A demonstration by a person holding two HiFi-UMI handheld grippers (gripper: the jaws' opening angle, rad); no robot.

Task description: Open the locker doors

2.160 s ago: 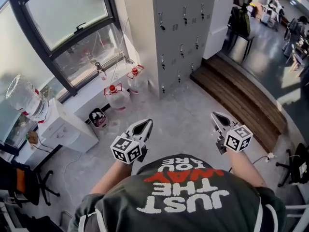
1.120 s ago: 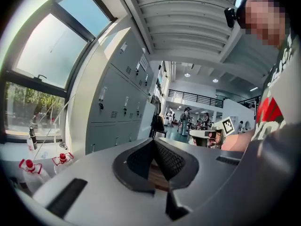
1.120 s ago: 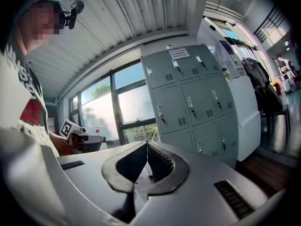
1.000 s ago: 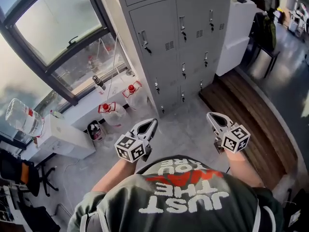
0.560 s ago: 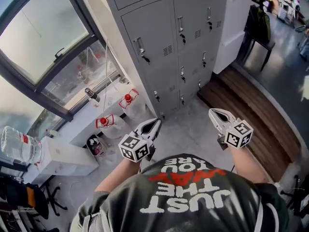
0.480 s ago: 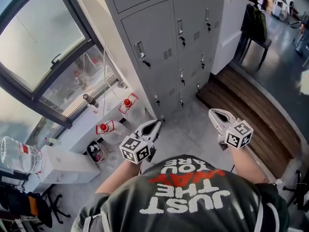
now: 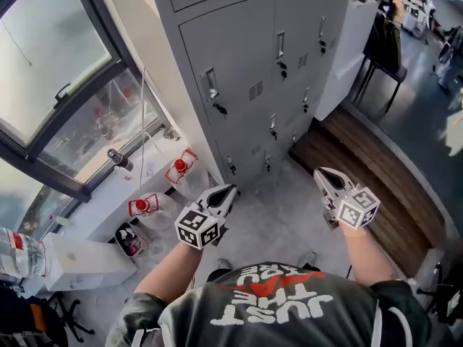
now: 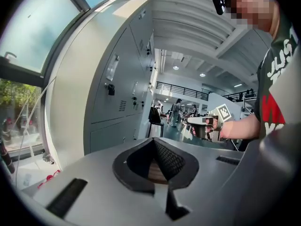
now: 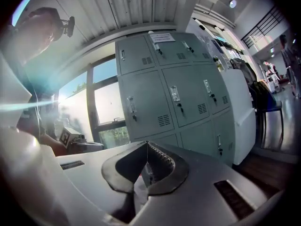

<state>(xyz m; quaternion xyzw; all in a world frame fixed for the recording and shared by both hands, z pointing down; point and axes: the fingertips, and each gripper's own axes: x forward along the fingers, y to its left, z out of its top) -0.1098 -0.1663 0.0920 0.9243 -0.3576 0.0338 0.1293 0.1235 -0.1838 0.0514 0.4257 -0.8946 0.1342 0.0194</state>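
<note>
A bank of grey lockers [image 7: 239, 63] stands ahead, every door shut, each with a small latch handle [image 7: 210, 85]. The same lockers fill the right gripper view [image 9: 174, 93] and run along the left of the left gripper view [image 8: 117, 93]. My left gripper [image 7: 230, 189] is held out over the floor short of the lowest doors, jaws together and empty [image 8: 153, 140]. My right gripper [image 7: 320, 170] hovers level with it to the right, also shut on nothing [image 9: 146, 143]. Neither touches a locker.
A large window [image 7: 51, 71] is on the left, with red-capped water jugs [image 7: 179, 166] and a small bin [image 7: 126, 238] on the floor below it. A white cabinet [image 7: 347, 42] adjoins the lockers on the right. A wooden platform [image 7: 362, 165] runs along the right.
The lockers have grown larger and nearer in the head view as the person walked up. Both grippers moved along toward them, staying shut and about as far apart as before.
</note>
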